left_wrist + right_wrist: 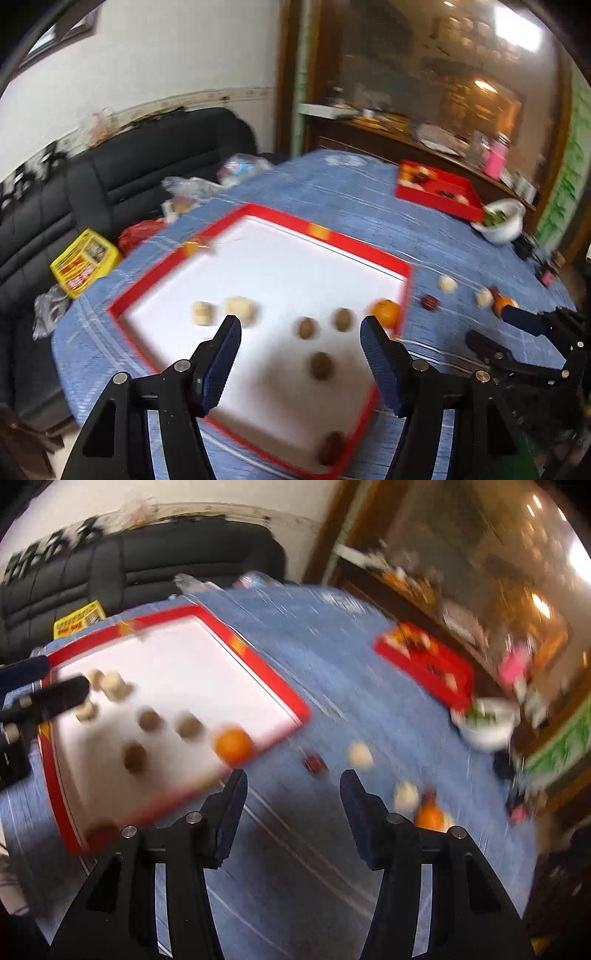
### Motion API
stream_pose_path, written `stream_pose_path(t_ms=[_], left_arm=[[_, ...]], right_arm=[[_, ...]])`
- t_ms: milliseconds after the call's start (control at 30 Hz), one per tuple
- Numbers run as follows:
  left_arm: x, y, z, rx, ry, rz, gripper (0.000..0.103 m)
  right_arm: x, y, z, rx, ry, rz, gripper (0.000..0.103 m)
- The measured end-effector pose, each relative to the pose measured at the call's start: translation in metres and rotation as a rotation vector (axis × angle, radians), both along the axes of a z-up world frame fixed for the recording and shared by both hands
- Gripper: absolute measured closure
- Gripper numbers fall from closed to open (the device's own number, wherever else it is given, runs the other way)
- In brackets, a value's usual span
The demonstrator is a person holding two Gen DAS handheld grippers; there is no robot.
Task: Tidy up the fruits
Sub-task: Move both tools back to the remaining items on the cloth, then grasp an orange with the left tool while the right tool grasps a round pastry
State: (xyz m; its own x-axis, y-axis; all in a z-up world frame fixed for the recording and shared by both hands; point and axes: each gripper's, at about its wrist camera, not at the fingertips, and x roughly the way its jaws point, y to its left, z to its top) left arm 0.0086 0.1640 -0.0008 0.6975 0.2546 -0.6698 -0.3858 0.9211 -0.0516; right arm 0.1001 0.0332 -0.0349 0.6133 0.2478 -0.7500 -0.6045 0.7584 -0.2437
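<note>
A white tray with a red rim [258, 214] lies on the blue tablecloth; it also shows in the right wrist view [295, 701]. In it are brown kiwis [321, 365], pale round fruits [240, 312], an orange [386, 312] at its right edge and a dark red fruit [330, 448] near the front. On the cloth to the right lie pale fruits [360, 755], a dark red fruit [316, 764] and another orange [428, 816]. My left gripper [301, 328] is open and empty above the tray. My right gripper [293, 786] is open and empty above the cloth, beside the tray.
A red box [439, 192] with fruits stands at the back right, with a white bowl of greens [502, 221] beside it. A yellow packet [85, 262] and plastic bags [188, 188] lie at the table's left edge. A black sofa [110, 166] is behind.
</note>
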Motion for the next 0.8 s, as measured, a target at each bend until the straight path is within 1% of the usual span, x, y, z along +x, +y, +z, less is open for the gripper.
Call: stream_pose_path(t_ms=[67,167,233,333,400,467,600,733,800], left_arm=[[0.009,-0.022,-0.005,0.010,0.014,-0.057,0.038],[0.024,-0.058,-0.016,0.018,0.049,-0.149,0.038],[0.033,-0.080,-0.022,0.026,0.069,-0.205,0.038],[0.044,-0.105,-0.032,0.033,0.095,-0.260,0.038],[0.049,-0.114,-0.038,0.028,0.113,-0.274,0.038],[0.054,-0.118,-0.042,0.023,0.129,-0.276,0.038],[0.064,-0.117,-0.049,0.018,0.153,-0.268,0.038],[0.075,-0.121,-0.053,-0.005,0.158,-0.272,0.037],[0.082,-0.127,-0.055,-0.018,0.161,-0.290,0.037]], right_arm=[[0.009,-0.043,-0.009,0.038,0.050,-0.068,0.051],[0.025,-0.101,-0.020,0.075,0.085,-0.177,0.051],[0.040,-0.141,-0.029,0.114,0.124,-0.259,0.051],[0.059,-0.184,-0.039,0.166,0.157,-0.350,0.051],[0.069,-0.195,-0.043,0.178,0.158,-0.365,0.051],[0.082,-0.196,-0.046,0.172,0.160,-0.350,0.051],[0.107,-0.186,-0.054,0.153,0.169,-0.311,0.052],[0.123,-0.174,-0.056,0.135,0.159,-0.285,0.052],[0.132,-0.172,-0.058,0.141,0.159,-0.278,0.057]])
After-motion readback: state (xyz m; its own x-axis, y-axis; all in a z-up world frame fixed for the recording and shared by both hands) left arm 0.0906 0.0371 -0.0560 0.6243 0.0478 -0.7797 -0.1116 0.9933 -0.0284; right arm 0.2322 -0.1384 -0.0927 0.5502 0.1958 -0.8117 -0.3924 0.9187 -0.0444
